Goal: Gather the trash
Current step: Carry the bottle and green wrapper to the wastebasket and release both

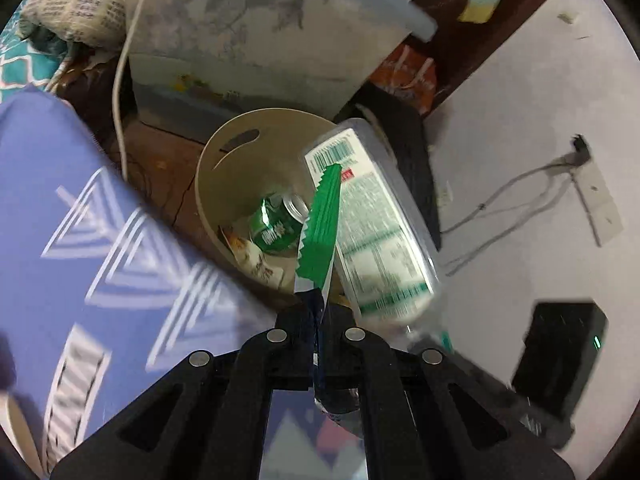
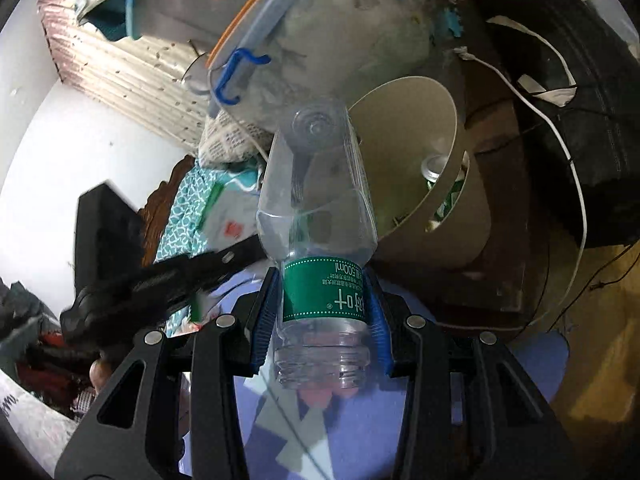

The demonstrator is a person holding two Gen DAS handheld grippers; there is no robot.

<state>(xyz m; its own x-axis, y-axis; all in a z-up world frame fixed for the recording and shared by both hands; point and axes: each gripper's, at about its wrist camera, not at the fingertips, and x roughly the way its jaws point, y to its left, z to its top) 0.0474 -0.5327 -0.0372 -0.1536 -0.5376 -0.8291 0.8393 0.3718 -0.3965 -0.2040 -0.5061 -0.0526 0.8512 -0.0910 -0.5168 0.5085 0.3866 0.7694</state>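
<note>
My left gripper [image 1: 316,312] is shut on a flat green wrapper [image 1: 320,224] with a saw-tooth edge, which stands up over a beige round bin [image 1: 224,152]. A crushed green can [image 1: 280,220] and paper scraps lie inside the bin. My right gripper [image 2: 324,320] is shut on a clear plastic bottle [image 2: 320,200], its blue pads pressing the green label, the open neck toward the camera. That bottle [image 1: 372,220] hangs blurred beside the wrapper at the bin's right rim. In the right wrist view the bin [image 2: 412,104] lies just beyond the bottle, and the left gripper [image 2: 160,284] is a black blur at left.
A translucent storage box [image 1: 240,40] with blue latches stands behind the bin. A white cable [image 1: 120,80] runs past its left side. Blue patterned cloth [image 1: 80,220] fills the left. A black box [image 1: 560,360] sits at lower right, a black bag [image 2: 580,120] beside the bin.
</note>
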